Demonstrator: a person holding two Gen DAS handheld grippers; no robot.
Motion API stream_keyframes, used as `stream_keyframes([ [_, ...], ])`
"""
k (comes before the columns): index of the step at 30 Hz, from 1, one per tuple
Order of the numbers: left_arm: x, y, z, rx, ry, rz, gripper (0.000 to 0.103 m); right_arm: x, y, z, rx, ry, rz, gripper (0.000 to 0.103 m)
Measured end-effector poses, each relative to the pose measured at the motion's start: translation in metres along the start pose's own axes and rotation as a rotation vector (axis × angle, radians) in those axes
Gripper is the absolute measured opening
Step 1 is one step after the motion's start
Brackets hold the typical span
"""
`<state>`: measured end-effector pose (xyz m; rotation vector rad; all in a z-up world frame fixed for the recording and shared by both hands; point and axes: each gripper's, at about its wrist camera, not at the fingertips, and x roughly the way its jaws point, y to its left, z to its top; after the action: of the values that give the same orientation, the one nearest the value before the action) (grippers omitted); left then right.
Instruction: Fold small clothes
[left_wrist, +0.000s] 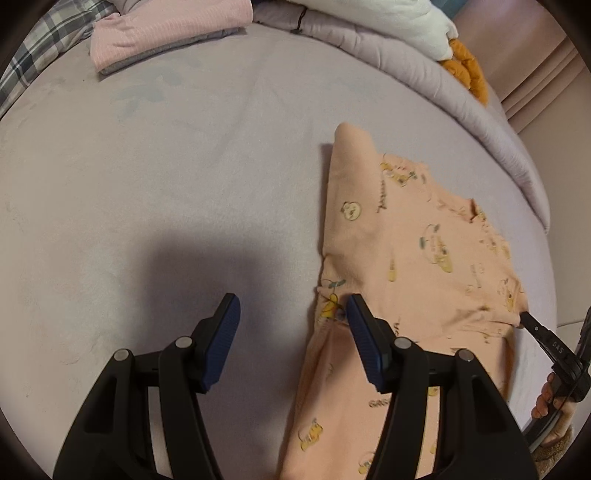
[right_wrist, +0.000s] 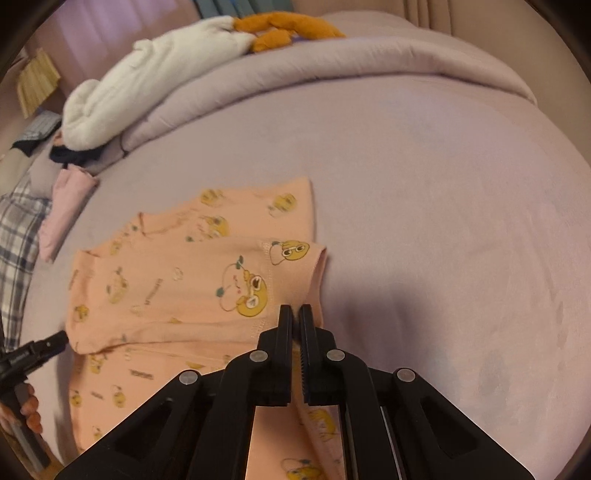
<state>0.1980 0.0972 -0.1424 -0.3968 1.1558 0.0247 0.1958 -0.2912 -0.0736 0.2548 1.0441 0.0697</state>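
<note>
Lying on the lilac bed sheet (left_wrist: 184, 166), the peach cartoon-printed cotton garment (left_wrist: 413, 251) passes under the left gripper (left_wrist: 291, 314), whose fingers gape wide, holding nothing. Only the right-wrist view shows the right gripper (right_wrist: 295, 319) pinched onto the garment's folded edge between its fingertips. Print lettering: illegible.

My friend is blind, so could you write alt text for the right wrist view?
A black claw is shut on the edge of a peach cartoon-print shirt lying partly folded on a lilac bed. A white blanket lies at the far edge.
</note>
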Motion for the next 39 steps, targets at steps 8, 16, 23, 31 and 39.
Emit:
stream_keyframes([
  [8,0.009,0.005,0.002,0.017,-0.024,0.029,0.066,0.015,0.003,-0.003,-0.009,0.022,-0.026,0.004],
  [16,0.004,0.004,-0.004,0.029,-0.045,0.047,0.067,0.017,0.005,-0.005,-0.013,0.015,-0.05,0.004],
  [23,-0.022,0.0,-0.013,0.02,-0.081,0.003,0.064,0.003,0.005,-0.008,-0.021,-0.014,-0.064,0.004],
  [31,-0.073,-0.006,-0.052,0.067,-0.16,-0.05,0.09,-0.049,0.013,-0.023,-0.08,-0.125,-0.052,0.047],
  [39,-0.082,0.007,-0.108,0.103,-0.106,-0.067,0.09,-0.088,0.011,-0.066,-0.177,-0.173,-0.039,0.067],
])
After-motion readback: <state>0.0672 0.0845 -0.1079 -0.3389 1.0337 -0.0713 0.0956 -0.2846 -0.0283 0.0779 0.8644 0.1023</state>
